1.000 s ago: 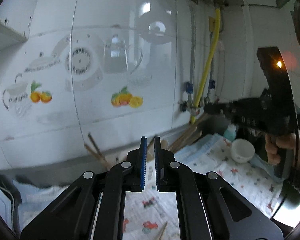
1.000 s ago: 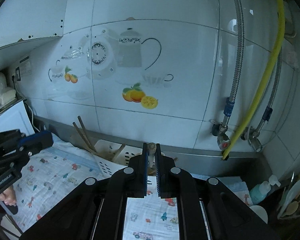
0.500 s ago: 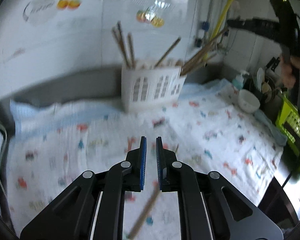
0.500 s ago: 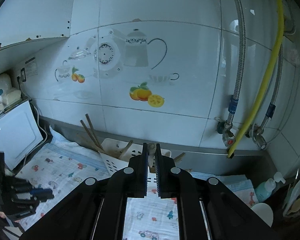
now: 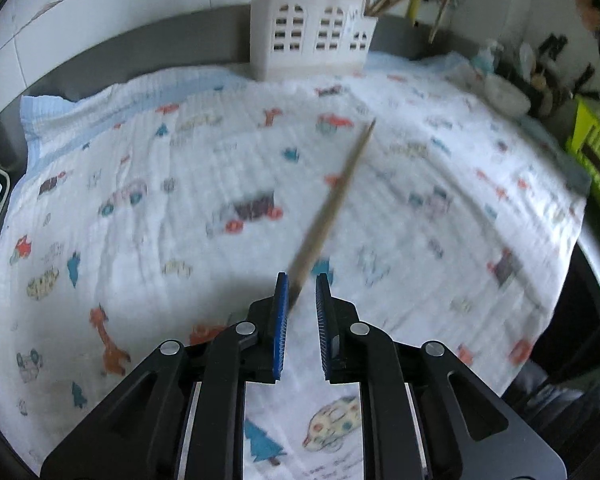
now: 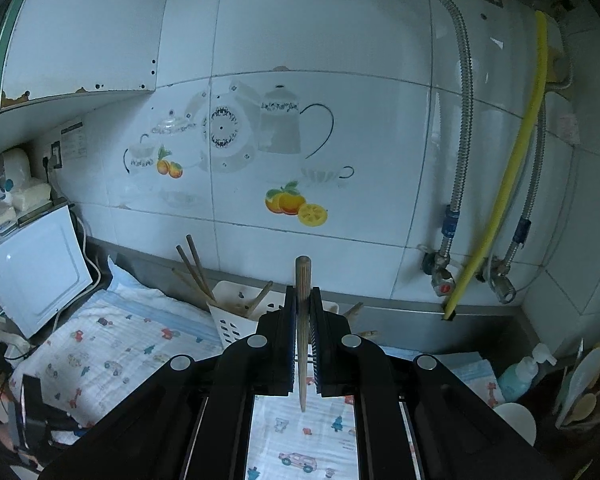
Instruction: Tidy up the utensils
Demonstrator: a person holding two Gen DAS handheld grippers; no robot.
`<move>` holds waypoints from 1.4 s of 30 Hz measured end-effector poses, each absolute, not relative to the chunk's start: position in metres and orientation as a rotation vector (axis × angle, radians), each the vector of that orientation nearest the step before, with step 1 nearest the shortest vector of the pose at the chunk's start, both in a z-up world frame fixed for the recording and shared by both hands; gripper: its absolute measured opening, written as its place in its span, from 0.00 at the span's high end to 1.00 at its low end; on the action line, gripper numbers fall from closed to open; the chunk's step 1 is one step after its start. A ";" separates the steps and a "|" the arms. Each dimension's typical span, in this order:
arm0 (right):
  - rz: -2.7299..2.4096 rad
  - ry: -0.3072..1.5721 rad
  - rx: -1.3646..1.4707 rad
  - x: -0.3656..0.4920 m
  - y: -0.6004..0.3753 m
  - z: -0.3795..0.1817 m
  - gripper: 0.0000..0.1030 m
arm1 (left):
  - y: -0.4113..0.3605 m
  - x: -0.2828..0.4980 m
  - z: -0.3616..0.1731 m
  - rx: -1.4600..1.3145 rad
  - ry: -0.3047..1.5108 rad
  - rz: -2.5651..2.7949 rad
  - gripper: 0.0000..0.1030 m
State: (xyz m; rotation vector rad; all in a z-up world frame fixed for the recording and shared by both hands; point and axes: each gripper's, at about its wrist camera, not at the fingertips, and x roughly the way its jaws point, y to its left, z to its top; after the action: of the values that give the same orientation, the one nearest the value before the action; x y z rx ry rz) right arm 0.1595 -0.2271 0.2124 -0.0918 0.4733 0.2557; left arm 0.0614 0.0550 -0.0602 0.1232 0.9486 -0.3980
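Observation:
A wooden chopstick lies on the patterned cloth, its near end between the fingers of my left gripper, which is open just above it. My right gripper is shut on another wooden chopstick, held upright above the counter. The white slotted utensil holder stands at the back against the wall with several chopsticks in it; it also shows in the right wrist view, below and just beyond the right gripper.
A white appliance stands at the left end of the counter. A white bowl, a soap bottle and a rack of spoons sit at the right. Pipes and a yellow hose run down the wall.
My left gripper has tilted down from the wall to the cloth and closed in on the lying chopstick, its jaws a little wider. My right gripper has risen slightly with its chopstick.

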 end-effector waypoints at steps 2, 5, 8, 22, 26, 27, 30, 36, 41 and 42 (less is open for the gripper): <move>0.255 0.473 -0.091 0.159 -0.227 0.213 0.94 | 0.057 0.059 -0.063 0.124 0.942 -0.403 0.87; 0.255 0.475 -0.094 0.158 -0.227 0.213 0.94 | 0.059 0.057 -0.065 0.129 0.930 -0.414 0.87; 0.259 0.476 -0.091 0.157 -0.227 0.212 0.94 | 0.059 0.058 -0.065 0.141 0.922 -0.415 0.87; 0.265 0.486 -0.092 0.161 -0.223 0.206 0.94 | 0.052 0.058 -0.068 0.186 0.881 -0.393 0.92; 0.263 0.483 -0.094 0.161 -0.223 0.207 0.94 | 0.043 0.052 -0.046 0.157 0.787 -0.406 0.94; 0.262 0.481 -0.090 0.161 -0.224 0.208 0.94 | 0.042 0.052 -0.041 0.150 0.769 -0.412 0.94; 0.263 0.472 -0.080 0.160 -0.225 0.210 0.94 | 0.037 0.052 -0.023 0.133 0.697 -0.425 0.95; 0.265 0.455 -0.069 0.158 -0.226 0.214 0.94 | 0.028 0.064 0.007 0.089 0.572 -0.417 0.95; 0.263 0.449 -0.062 0.161 -0.227 0.215 0.94 | 0.021 0.081 0.020 0.055 0.505 -0.412 0.95; 0.261 0.448 -0.063 0.161 -0.227 0.215 0.94 | 0.018 0.086 0.023 0.052 0.496 -0.411 0.95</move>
State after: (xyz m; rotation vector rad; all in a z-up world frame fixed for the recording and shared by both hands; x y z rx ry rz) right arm 0.1613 -0.2269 0.2151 -0.0630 0.4475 0.2612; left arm 0.0857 0.0183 0.0227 0.0520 0.4961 -0.4106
